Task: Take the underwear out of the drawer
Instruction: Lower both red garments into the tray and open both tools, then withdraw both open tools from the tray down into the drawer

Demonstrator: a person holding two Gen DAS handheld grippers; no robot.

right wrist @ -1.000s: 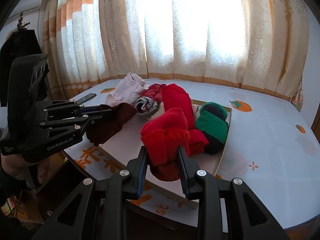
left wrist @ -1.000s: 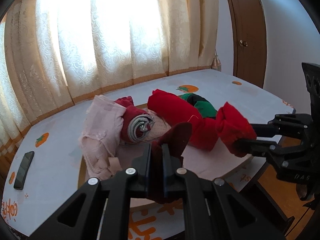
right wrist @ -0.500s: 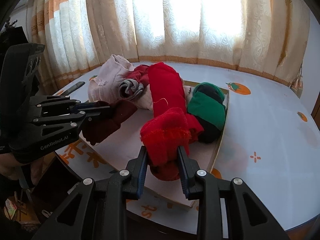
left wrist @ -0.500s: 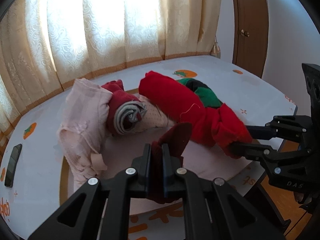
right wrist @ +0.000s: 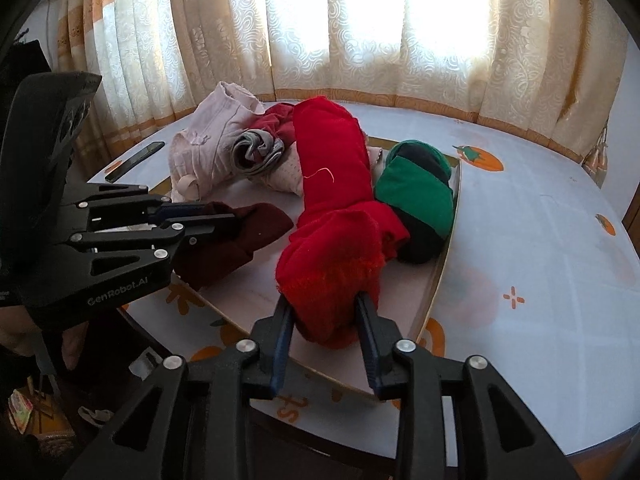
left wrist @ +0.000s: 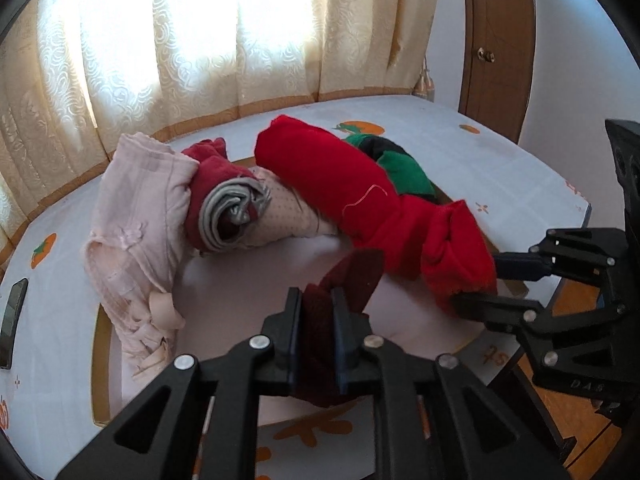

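Left gripper [left wrist: 316, 312] jaws easing open round dark maroon underwear [left wrist: 352, 276]; right gripper [right wrist: 324, 320] opening round red underwear [right wrist: 332, 216], long axis toward 12 o'clock

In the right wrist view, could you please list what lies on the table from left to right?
Phone → pink garment → grey-striped roll → long red garment → green-and-black bundle.

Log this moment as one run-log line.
left gripper: opening, maroon garment between jaws | right gripper: opening, red garment between jaws | both over board
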